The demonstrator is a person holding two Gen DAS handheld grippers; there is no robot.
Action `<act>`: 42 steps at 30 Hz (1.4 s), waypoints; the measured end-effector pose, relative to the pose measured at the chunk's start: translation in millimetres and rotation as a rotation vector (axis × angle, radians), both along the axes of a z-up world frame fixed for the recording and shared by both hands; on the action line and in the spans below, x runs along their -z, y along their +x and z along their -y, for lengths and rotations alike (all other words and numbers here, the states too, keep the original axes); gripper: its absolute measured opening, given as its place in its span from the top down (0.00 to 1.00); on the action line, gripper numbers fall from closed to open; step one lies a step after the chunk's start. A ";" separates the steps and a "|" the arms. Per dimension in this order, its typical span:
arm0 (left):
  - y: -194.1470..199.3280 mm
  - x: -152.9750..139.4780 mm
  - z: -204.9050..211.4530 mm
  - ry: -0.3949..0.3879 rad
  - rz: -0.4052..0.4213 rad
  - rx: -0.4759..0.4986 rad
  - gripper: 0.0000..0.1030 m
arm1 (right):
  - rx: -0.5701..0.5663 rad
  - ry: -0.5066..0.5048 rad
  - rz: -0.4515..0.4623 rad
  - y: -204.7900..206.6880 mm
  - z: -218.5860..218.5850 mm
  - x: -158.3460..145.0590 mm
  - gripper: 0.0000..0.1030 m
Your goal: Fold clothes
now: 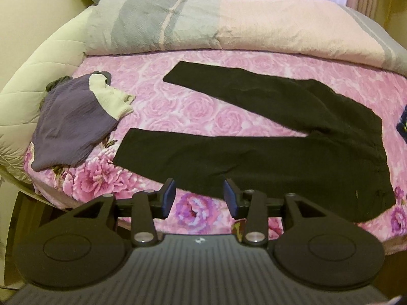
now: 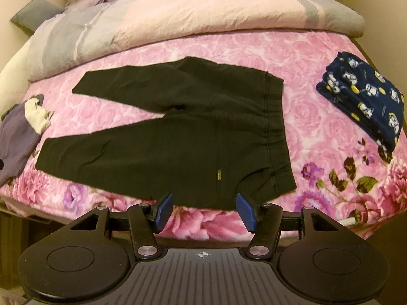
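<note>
Spread flat across the middle of both views, a pair of black fabric trousers [image 1: 267,157] lies on a pink rose-patterned bedsheet [image 1: 216,117]. Its two legs splay apart in a V toward the left of the frame, and the waistband [image 2: 276,127] sits toward the right, seen clearly in the right wrist view with a small yellowish label just left of it.

At the bottom centre of the left wrist view, the left gripper [image 1: 199,197] shows two blue-padded fingers standing moderately apart, with nothing between them; they hang just over the near edge of the lower trouser leg without touching it. At the bottom centre of the right wrist view, the right gripper [image 2: 204,211] has its blue pads set wider apart, also empty, hovering near the trousers' lower hem edge by the waistband corner.

At the left of the frame, a crumpled purple and cream garment [image 1: 73,124] rests on the sheet, well apart from the trousers. At the right of the right wrist view lies a folded navy garment printed with small white figures [image 2: 366,99]. Across the top of both views, a bunched grey and pale pink striped duvet [image 1: 229,25] runs along the far side of the bed.
</note>
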State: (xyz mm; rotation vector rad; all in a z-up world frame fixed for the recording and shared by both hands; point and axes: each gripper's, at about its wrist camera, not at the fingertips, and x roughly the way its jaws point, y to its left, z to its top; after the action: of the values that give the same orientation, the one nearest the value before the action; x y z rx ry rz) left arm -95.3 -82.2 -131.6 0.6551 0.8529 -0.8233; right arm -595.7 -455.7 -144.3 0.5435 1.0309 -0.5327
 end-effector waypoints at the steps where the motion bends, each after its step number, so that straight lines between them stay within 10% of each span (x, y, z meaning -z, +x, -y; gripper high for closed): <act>1: -2.7 1.2 -0.1 0.007 -0.002 0.008 0.63 | -0.001 0.005 -0.004 -1.5 -0.6 1.1 0.43; 42: -38.5 13.7 -10.4 0.062 -0.011 0.049 0.61 | -0.009 0.043 -0.023 -19.2 -6.3 10.4 0.42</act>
State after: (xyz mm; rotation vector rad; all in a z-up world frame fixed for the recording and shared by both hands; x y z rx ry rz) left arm -133.8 -71.9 -145.2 0.7294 0.8778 -0.8477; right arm -614.9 -449.3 -154.8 0.5717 1.0682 -0.5110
